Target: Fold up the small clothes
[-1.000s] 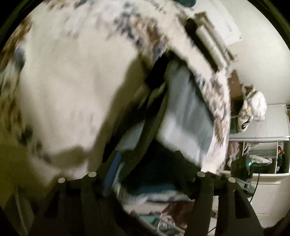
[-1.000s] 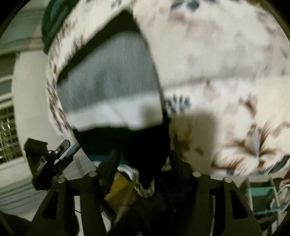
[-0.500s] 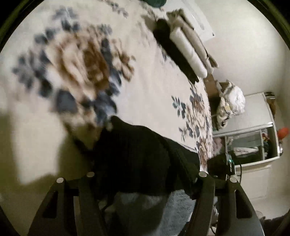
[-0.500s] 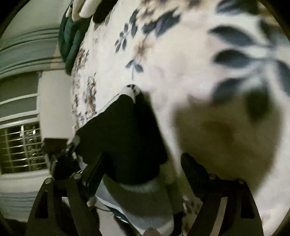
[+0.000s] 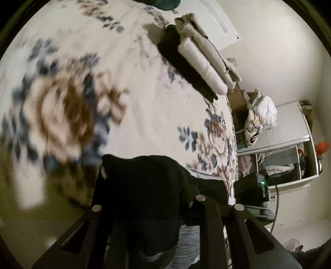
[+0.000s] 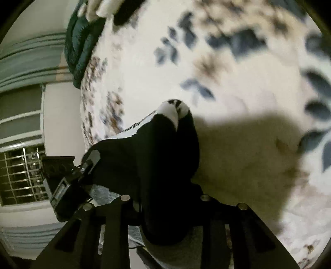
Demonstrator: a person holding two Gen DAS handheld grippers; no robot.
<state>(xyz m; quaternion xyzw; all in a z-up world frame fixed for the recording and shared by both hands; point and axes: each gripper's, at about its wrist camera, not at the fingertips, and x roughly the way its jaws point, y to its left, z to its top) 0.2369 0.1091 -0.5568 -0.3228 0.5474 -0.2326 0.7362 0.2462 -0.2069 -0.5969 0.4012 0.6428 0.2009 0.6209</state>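
Since a second ago, we are lowering one black garment [image 5: 142, 186] toward the bed [image 5: 144, 103], both hand-held grippers, left [image 5: 149, 204] and right [image 6: 165, 198], clenching it.

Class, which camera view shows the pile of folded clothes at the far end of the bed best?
The left wrist view: the folded clothes show as pale rolls beside dark pieces on the floral bedspread. The right wrist view catches only their cut-off ends at the top edge.
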